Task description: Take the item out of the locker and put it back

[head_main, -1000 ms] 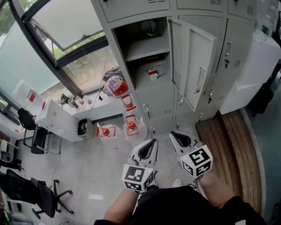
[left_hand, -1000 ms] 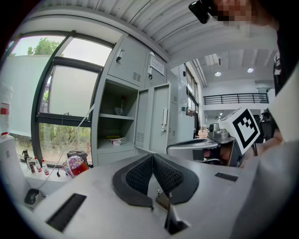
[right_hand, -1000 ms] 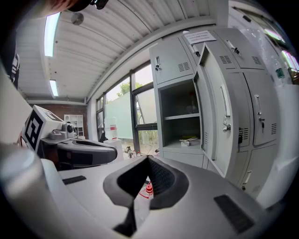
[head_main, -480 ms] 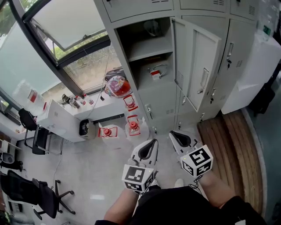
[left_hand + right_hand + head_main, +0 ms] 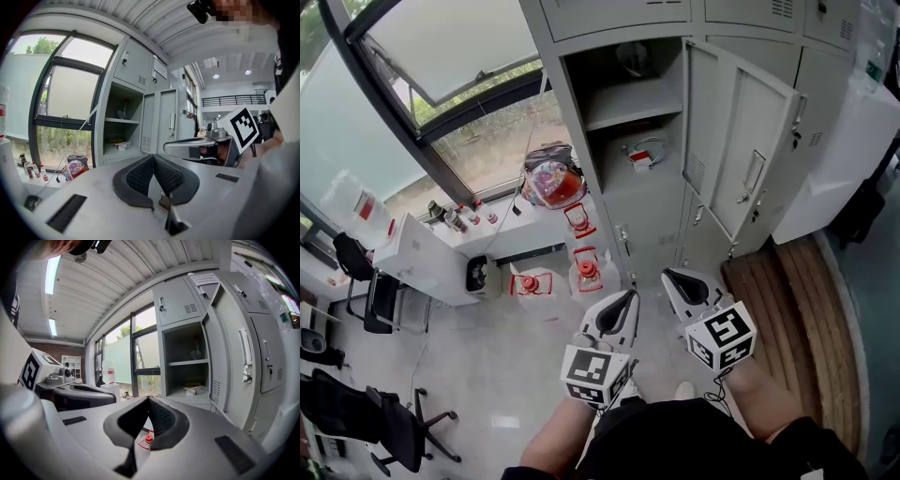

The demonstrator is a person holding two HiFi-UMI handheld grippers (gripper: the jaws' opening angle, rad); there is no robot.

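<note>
The grey locker stands with its door swung wide to the right. On its lower shelf lies a small red and white item, also seen in the left gripper view and the right gripper view. A dark rounded object sits on the upper shelf. My left gripper and right gripper are side by side well short of the locker, pointing at it. Both are shut with nothing between the pads.
Water jugs with red caps stand on the floor before the locker's left side, below a colourful bag. A white cabinet and office chairs are at left, a wooden platform at right.
The locker has slid slightly right and down in the head view. Both grippers stay shut, side by side, and have hardly moved.
</note>
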